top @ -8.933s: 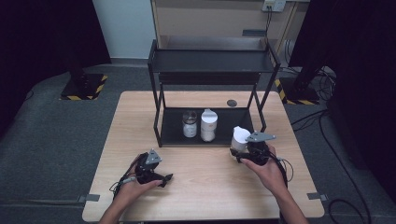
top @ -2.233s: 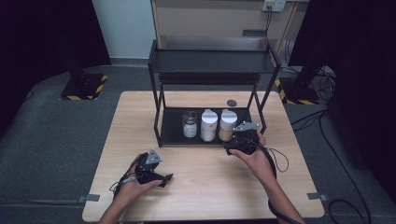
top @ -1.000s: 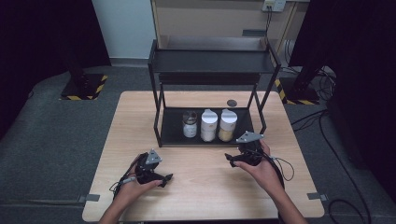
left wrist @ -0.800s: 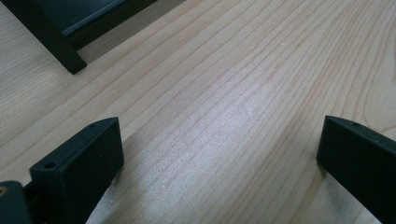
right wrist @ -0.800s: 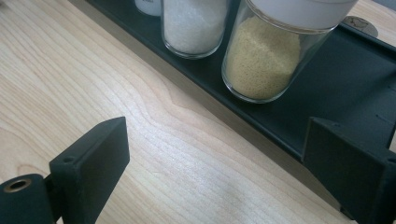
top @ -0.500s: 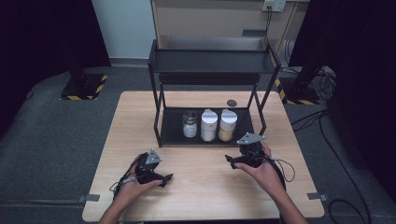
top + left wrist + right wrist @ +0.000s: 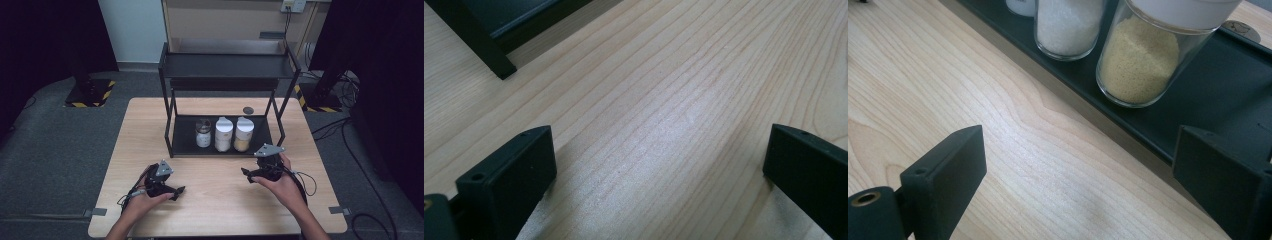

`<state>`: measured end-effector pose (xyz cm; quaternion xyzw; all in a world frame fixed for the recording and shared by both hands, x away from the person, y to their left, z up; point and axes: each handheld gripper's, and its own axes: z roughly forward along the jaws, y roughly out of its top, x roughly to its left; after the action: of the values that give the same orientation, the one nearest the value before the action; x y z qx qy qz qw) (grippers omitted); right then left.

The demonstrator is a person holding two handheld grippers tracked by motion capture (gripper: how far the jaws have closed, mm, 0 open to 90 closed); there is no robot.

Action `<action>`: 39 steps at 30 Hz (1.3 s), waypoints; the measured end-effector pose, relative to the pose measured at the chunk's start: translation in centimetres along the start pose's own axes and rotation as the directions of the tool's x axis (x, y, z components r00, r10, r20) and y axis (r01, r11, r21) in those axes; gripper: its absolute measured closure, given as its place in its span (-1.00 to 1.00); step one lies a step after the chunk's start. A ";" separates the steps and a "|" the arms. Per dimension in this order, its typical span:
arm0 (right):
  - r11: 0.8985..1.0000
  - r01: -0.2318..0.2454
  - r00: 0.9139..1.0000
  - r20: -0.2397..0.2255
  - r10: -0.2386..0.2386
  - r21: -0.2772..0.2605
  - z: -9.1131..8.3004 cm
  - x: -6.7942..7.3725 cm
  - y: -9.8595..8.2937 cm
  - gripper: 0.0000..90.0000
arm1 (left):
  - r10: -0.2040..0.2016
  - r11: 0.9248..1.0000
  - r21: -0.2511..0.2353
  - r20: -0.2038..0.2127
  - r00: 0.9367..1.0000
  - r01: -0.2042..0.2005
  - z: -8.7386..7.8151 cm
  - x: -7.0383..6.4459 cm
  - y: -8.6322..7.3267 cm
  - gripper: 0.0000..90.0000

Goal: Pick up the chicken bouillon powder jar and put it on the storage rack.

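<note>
A black two-tier rack (image 7: pixel 227 66) stands at the table's far middle. Its lower shelf (image 7: pixel 260 142) holds three jars in a row: a small dark-lidded jar (image 7: pixel 203 134), a white-lidded jar of white grains (image 7: pixel 223 134) and a white-lidded jar of yellow grains (image 7: pixel 243 134). My right gripper (image 7: pixel 248 175) rests on the table just in front of the shelf's right end, open and empty. In the right gripper view (image 7: pixel 1080 150) the yellow-grain jar (image 7: pixel 1140 65) and the white-grain jar (image 7: pixel 1068 27) stand a short way ahead. My left gripper (image 7: pixel 176 192) lies open at front left, jaws (image 7: pixel 659 150) over bare wood.
The wooden table (image 7: pixel 150 130) has bare room to the left and right of the rack. A small dark round disc (image 7: pixel 248 110) lies behind the rack. The rack's front leg (image 7: pixel 489 55) shows ahead of the left gripper. Cables trail from both grippers.
The right gripper set the yellow-grain jar on the lower shelf beside the other two, let go and drew back toward the person. The left gripper has stayed put.
</note>
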<state>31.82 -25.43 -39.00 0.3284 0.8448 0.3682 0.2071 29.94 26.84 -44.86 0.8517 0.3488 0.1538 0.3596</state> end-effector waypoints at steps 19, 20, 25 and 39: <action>1.000 0.016 1.000 -0.014 -0.016 -0.013 -0.3 -0.1 -0.6 -0.83 | 0.000 1.000 0.000 0.000 1.000 0.000 0.0 0.0 0.0 -1.00; 1.000 0.017 1.000 -0.016 -0.017 -0.013 -0.3 -0.1 -0.6 -0.83 | 0.000 1.000 0.000 0.000 1.000 0.000 0.0 0.0 0.0 -1.00; 1.000 0.020 1.000 -0.024 -0.020 -0.012 -0.3 -0.1 -0.8 -0.83 | 0.000 1.000 0.000 0.000 1.000 0.000 0.0 0.0 0.0 -1.00; 0.999 0.025 0.999 -0.048 -0.026 -0.021 -0.3 -0.4 -1.7 -0.83 | 0.000 1.000 0.000 0.000 1.000 0.000 0.0 0.0 0.0 -1.00</action>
<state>31.24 -26.78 -40.08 0.3066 0.8499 0.3818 0.1945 29.94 26.84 -44.86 0.8517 0.3489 0.1538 0.3596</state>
